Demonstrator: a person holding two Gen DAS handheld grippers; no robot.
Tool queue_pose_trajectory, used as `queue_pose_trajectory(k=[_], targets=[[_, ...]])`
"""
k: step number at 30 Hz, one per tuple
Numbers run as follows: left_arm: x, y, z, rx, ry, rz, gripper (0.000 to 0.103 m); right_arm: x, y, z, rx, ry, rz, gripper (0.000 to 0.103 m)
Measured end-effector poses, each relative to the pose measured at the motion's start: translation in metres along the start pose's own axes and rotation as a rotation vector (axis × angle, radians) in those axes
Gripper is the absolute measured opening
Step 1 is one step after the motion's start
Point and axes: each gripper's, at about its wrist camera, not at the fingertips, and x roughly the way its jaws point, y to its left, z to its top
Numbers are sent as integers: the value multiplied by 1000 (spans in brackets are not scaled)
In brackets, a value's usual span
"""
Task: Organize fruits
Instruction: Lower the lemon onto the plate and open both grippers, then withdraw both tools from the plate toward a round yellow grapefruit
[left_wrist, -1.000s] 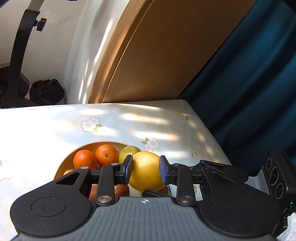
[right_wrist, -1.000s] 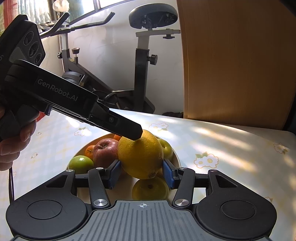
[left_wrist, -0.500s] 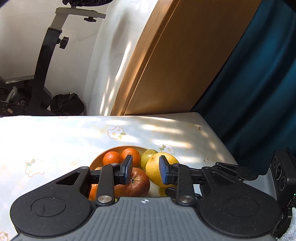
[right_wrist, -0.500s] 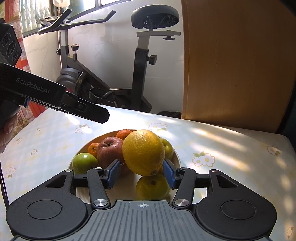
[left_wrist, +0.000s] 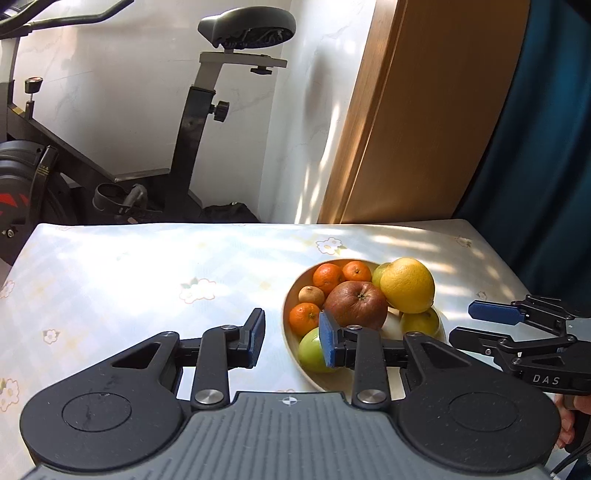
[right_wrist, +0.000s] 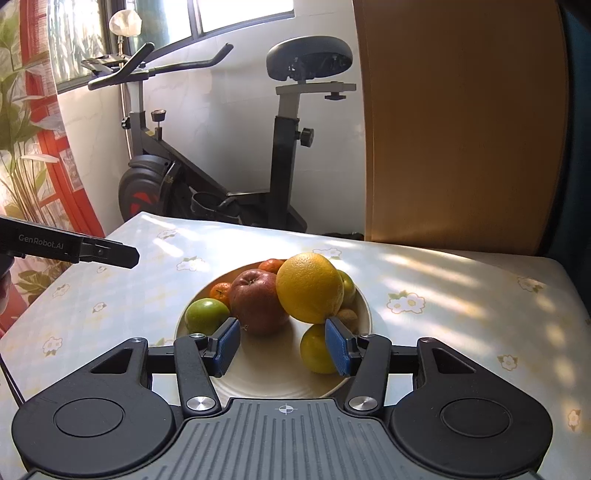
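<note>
Both wrist views look down, sharing the fruit bowl (left_wrist: 291, 354).

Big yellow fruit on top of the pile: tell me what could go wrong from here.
1. The big yellow fruit sits high on the apple and a smaller yellow fruit; a nudge could roll it over the rim of the bowl.
2. The right tool is open and seems close beneath it, so a careless move might bump it.
</note>
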Motion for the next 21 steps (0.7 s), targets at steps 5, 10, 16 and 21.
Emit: queue_pose_trajectory(k=[5, 10, 16, 21], targets=[[-21, 4, -14, -24, -26, 47, 34, -16, 7, -15, 15, 0, 3, 48], [-38, -1, -30, -31, -42, 65, 35, -30, 13, -31, 50, 3, 19, 48], [-51, -16, -48, 24, -51, 75, 39, -43, 18, -46, 67, 19, 9, 48], [-60, -21, -61, 8, -62, 71, 39, -60, 14, -64, 97, 22, -16, 48]])
